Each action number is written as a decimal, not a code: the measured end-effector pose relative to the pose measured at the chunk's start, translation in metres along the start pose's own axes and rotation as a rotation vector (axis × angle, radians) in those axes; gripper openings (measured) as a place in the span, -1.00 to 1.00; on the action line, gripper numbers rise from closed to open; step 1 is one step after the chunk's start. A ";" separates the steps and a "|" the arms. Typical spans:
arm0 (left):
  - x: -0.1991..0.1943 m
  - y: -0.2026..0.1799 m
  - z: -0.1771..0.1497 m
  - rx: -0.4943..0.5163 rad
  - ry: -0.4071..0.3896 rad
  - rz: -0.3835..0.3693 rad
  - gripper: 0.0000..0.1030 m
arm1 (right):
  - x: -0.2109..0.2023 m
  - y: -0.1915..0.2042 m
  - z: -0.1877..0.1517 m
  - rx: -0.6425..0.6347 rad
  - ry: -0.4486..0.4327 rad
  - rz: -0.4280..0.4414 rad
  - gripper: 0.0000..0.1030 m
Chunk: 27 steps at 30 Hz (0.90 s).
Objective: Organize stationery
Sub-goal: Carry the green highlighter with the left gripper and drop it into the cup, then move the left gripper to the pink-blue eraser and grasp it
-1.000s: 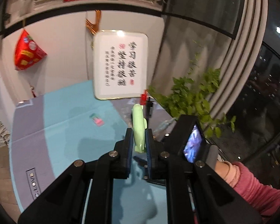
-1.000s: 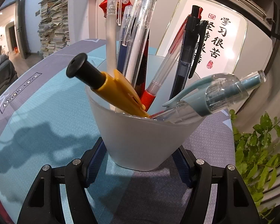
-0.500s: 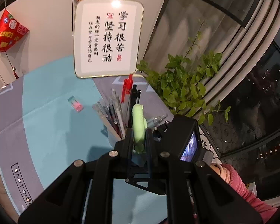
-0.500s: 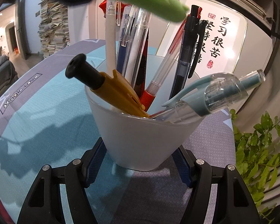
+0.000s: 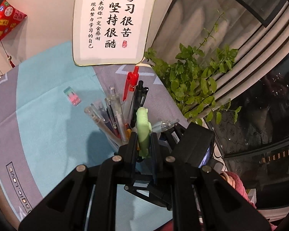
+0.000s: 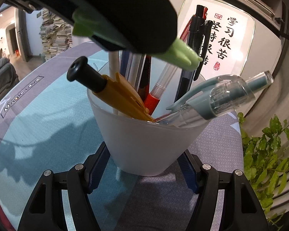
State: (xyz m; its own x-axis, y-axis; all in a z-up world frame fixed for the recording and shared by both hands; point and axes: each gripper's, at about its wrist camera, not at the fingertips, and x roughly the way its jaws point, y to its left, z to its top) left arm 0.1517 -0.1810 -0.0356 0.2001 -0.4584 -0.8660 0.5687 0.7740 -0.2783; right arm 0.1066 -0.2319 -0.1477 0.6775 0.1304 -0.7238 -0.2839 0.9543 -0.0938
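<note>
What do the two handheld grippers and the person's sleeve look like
Both the left gripper and the right gripper are matte black plastic with angular cut-out arms and silver round screws. The jaws carry ribbed dark blue pads. No cables show. The person wears a fuzzy pink sleeve.

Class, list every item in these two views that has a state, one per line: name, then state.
left gripper: shut on the green pen, above the cup.
green pen: held, not yet in the cup.
right gripper: shut on the cup.
cup: upright, holding pens.
eraser: lying loose on the mat.
</note>
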 end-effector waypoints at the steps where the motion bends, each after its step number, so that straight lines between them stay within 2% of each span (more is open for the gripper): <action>1: -0.001 0.000 0.000 0.001 -0.003 0.006 -0.78 | 0.000 0.000 0.000 0.000 0.000 0.000 0.35; 10: 0.002 0.010 0.003 -0.048 0.008 0.005 -0.78 | 0.000 0.000 0.000 0.000 0.000 -0.001 0.35; 15: -0.005 0.011 0.002 -0.054 -0.016 0.005 -0.77 | 0.001 -0.002 0.000 0.000 0.000 0.001 0.35; 19: -0.019 0.015 0.000 -0.061 -0.067 0.020 -0.76 | 0.001 -0.002 0.000 0.000 0.000 0.001 0.35; 22: -0.033 0.022 -0.001 -0.080 -0.128 0.052 -0.58 | 0.001 -0.002 0.000 0.001 0.000 0.001 0.35; 27: -0.045 0.046 0.002 -0.151 -0.214 0.146 -0.44 | 0.001 -0.002 0.000 0.000 0.000 0.001 0.35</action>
State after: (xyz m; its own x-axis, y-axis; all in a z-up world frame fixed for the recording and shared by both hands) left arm 0.1708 -0.1255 -0.0085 0.4439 -0.4065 -0.7986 0.3996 0.8875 -0.2296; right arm 0.1077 -0.2341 -0.1486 0.6777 0.1312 -0.7236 -0.2840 0.9543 -0.0930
